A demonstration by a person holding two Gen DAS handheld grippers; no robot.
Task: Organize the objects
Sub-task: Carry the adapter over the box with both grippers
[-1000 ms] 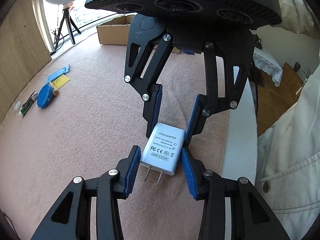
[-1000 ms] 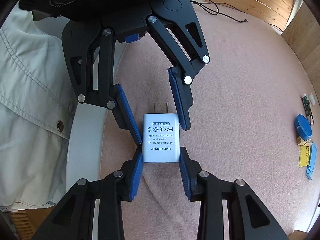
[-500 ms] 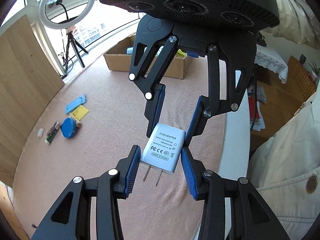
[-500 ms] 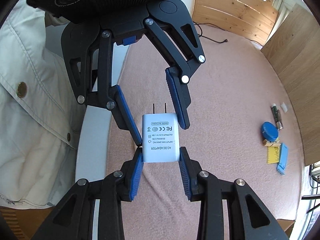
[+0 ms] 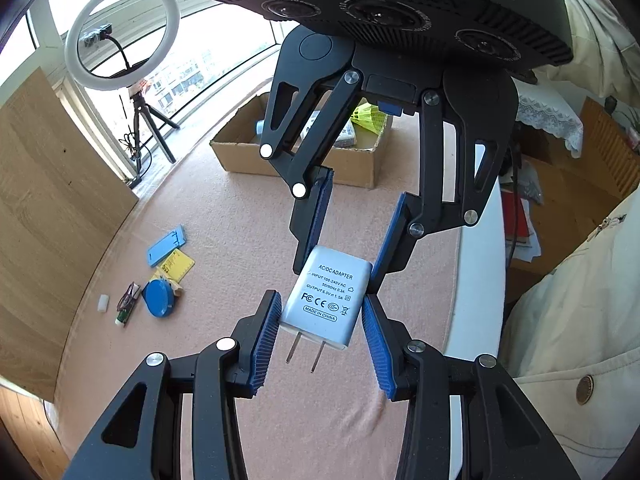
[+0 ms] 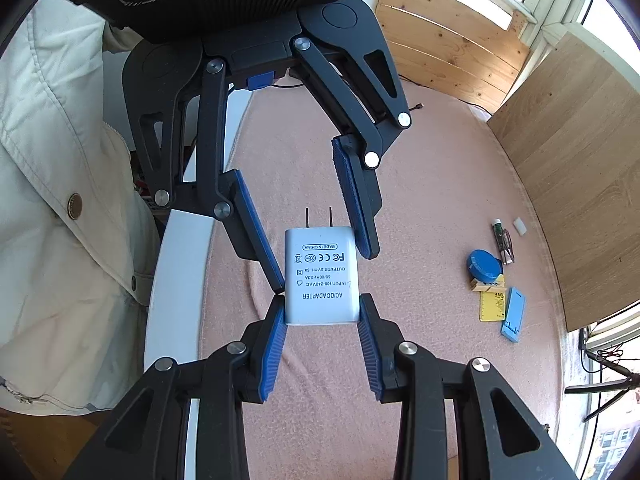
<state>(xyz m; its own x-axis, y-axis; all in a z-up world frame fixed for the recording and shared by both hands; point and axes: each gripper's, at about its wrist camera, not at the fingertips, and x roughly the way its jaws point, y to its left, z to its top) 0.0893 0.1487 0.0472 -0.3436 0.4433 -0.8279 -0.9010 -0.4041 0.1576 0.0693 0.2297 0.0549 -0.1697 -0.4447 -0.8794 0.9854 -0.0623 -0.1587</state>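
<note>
Your left tongs [image 5: 320, 299] were clamped on the prong end of the white AC/DC adapter [image 5: 326, 300], one blue pad pressed to each narrow side. The two metal prongs [image 5: 316, 354] pointed back toward that gripper's own base. Your right tongs [image 6: 322, 300] faced the left pair head-on, tip to tip, and were clamped on the adapter's opposite end, the one nearest the words "AC/DC ADAPTER". The adapter sat between the four pads with its printed face up. You held it clear of the pink cloth [image 5: 240, 240] below, touching nothing but the pads.

Just to the right of your left tongs, your cream jacket [image 5: 560, 340] with its brass button filled the edge of the view, beside the table's white rim [image 5: 476, 280].

Off to the left of your left tongs, well apart from the adapter, a small cluster lay on the cloth. A round blue lid [image 5: 160, 298] rested against a yellow card [image 5: 176, 266], and a flat light-blue piece [image 5: 166, 242] lay just beyond them. A thin circuit stick [image 5: 126, 308] and a small white block [image 5: 103, 303] lay on the lid's far side from the tongs.

Beyond your right tongs, an open cardboard box [image 5: 296, 164] stood at the far end of the cloth with loose items inside, partly hidden by the black linkage. Farther left of it, a ring light [image 5: 120, 32] on a tripod stood by the window.
</note>
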